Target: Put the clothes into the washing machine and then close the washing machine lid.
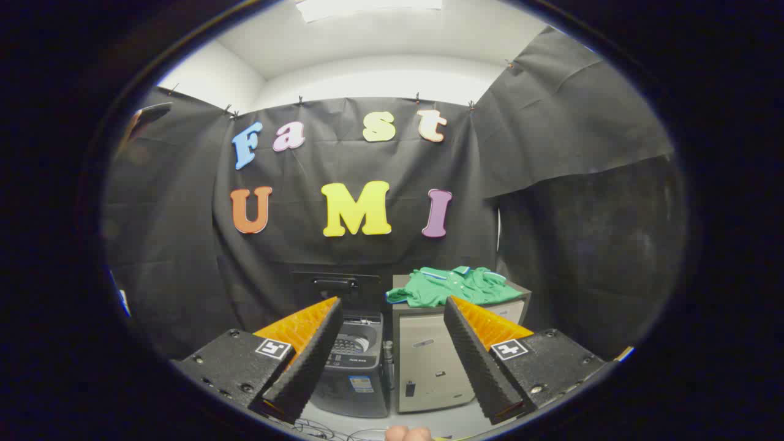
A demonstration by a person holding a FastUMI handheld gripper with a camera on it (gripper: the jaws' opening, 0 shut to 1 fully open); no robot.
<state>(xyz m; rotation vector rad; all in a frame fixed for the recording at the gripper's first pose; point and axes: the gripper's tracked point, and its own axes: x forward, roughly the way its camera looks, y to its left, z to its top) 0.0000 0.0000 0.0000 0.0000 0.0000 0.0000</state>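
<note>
Ahead, the hand-held gripper (pixel 392 306) was held in the air with its two fingers spread wide apart and nothing between them. Each finger (pixel 309 361) showed a black ribbed inner pad and an orange back, and each black base block carried a small square marker. Beyond the gap between the fingers stood the washing machine (pixel 355 367), a small dark grey top-loader on the floor against the booth's black cloth wall. Its lid (pixel 335 283) stood raised upright at the back, so the tub opening lay exposed, partly hidden behind the left finger. Just beside the machine, on its right, stood a low beige cabinet (pixel 429 367), and the two looked close together or touching; I could not tell which. The green clothes (pixel 456 286), a polo shirt with a white and blue trimmed collar, lay crumpled on the cabinet's top, covering most of it and reaching its left edge. The shirt sat beyond the tip of the right finger and well apart from it. Some thin cables (pixel 318 430) lay on the pale floor below the left finger.
</note>
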